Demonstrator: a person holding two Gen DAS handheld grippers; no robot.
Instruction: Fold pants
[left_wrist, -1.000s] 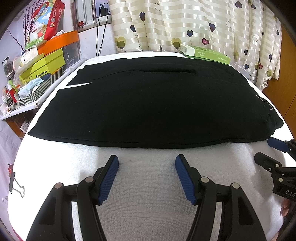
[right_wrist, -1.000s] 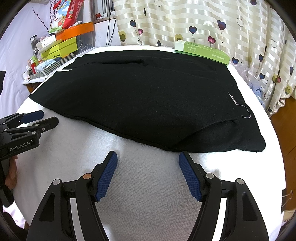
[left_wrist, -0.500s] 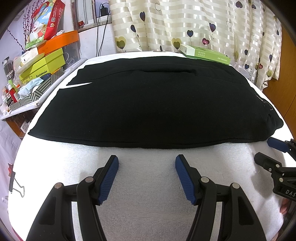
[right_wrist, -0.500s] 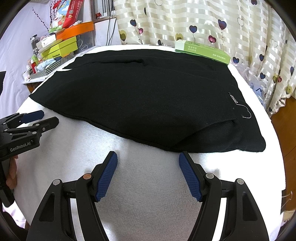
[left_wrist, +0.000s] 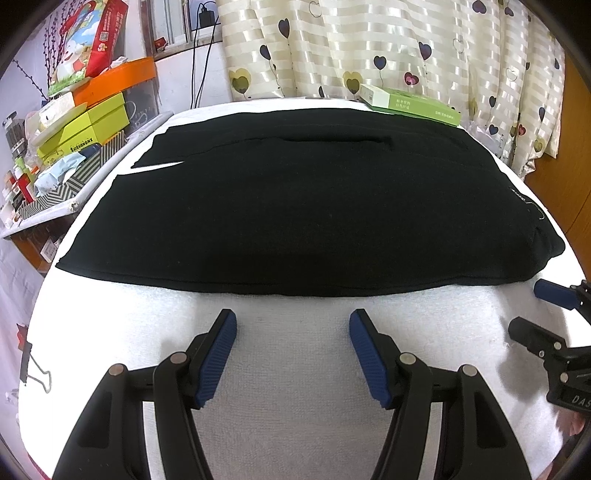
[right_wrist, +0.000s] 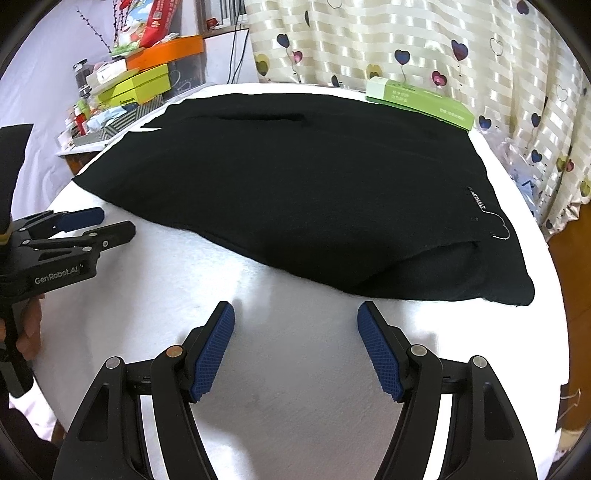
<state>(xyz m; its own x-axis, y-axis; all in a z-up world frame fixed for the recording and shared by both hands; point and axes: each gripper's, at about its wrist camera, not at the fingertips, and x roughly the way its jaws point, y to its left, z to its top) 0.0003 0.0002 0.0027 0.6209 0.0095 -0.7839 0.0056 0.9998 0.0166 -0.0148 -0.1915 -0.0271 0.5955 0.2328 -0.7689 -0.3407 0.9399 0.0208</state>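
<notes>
pants (left_wrist: 303, 218) lie flat on the white table (left_wrist: 295, 424), long axis running left-right, just ahead of both grippers; left gripper (left_wrist: 291, 332) and right gripper (right_wrist: 295, 325) both spread, empty; right sits nearer the waistband end, I'd say

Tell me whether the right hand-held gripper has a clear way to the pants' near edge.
Probably yes: the right hand-held gripper is open, with only bare white cloth between it and the pants.

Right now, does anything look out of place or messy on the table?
The black pants lie flat but unevenly: the far leg peeks out past the near one. A green box sits at their far edge.
</notes>
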